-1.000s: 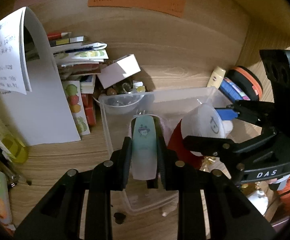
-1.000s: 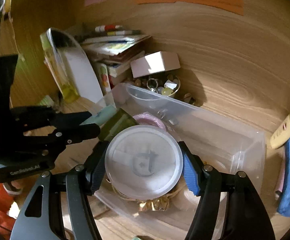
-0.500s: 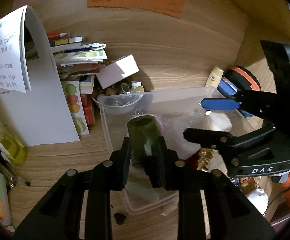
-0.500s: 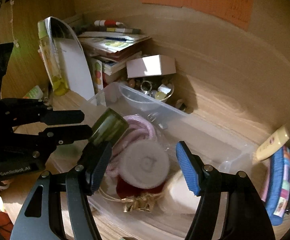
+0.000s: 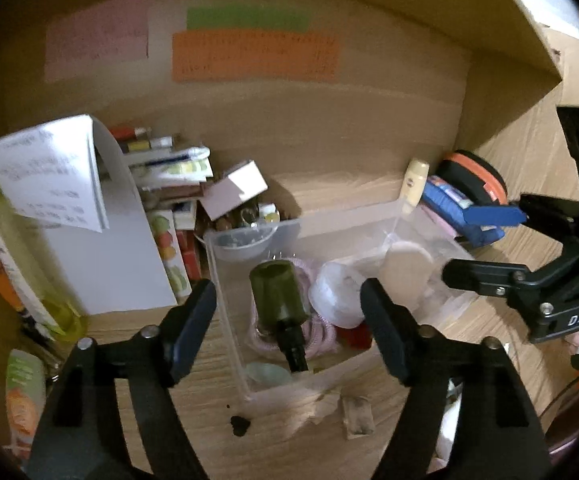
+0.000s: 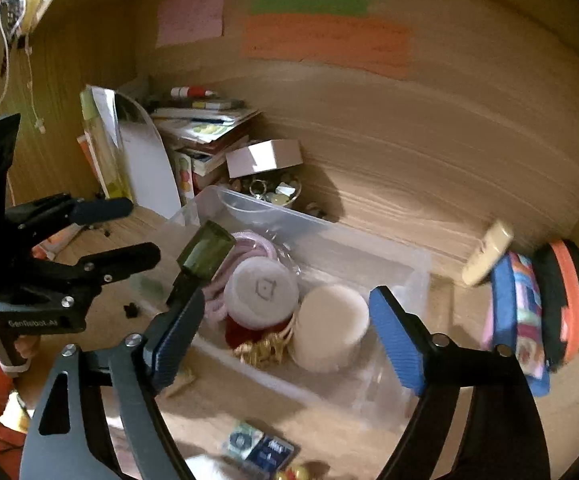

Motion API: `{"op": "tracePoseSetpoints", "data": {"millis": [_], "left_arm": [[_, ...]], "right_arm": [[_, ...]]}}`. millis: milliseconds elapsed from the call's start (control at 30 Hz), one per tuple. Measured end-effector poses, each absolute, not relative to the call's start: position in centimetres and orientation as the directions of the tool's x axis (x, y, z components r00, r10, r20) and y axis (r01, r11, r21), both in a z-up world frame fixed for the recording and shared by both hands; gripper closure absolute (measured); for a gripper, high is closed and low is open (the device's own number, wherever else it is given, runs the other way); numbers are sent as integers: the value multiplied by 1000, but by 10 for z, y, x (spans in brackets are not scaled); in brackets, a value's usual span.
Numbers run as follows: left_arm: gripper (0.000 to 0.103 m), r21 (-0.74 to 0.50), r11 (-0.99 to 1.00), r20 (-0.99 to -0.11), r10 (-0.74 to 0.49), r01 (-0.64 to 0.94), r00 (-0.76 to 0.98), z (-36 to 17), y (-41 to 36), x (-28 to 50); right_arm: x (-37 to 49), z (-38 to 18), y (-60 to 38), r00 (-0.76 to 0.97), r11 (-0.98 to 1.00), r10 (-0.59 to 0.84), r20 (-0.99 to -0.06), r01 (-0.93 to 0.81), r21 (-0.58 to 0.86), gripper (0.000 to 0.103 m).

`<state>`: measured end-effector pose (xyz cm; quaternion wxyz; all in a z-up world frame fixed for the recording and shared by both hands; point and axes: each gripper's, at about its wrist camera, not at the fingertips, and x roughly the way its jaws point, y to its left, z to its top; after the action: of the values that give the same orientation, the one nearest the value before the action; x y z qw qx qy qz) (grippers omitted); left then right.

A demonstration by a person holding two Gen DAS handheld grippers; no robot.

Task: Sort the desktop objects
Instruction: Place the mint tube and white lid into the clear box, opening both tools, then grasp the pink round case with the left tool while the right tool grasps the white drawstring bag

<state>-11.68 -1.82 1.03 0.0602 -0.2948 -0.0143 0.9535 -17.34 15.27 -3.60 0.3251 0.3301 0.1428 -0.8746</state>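
- Dim, warm yellowish light; dark vignette rings both fisheye views.
- Edges bend strongly.
- Motion blur smears the notes (image 5: 254, 56) and papers.
- White box (image 6: 264, 157) throws a shadow rightward.

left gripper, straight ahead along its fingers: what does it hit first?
Most likely the dark green bottle, lying tilted in the clear bin between the open left gripper fingers, over a pink coil. Depth is unclear under the fisheye.

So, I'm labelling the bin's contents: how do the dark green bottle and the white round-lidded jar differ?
The dark green glass bottle is slim, translucent and tilted, base up, nozzle down; the white round-lidded jar is squat, opaque and shows its lid with a faint emblem. Both sit inside the clear plastic bin, on the pink coil.
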Motion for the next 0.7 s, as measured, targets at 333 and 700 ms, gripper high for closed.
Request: {"op": "tracePoseSetpoints", "data": {"millis": [333, 700], "left_arm": [[12, -30, -993, -521, 113, -114, -846, 21, -6, -63], [11, -60, -989, -579, 144, -134, -802, -12, 6, -10]], "right_arm": [[-121, -30, 193, -616, -781, -485, -621, 625, -10, 15], [-70, -69, 215, -626, -817, -451, -637, 576, 12, 14]]}}
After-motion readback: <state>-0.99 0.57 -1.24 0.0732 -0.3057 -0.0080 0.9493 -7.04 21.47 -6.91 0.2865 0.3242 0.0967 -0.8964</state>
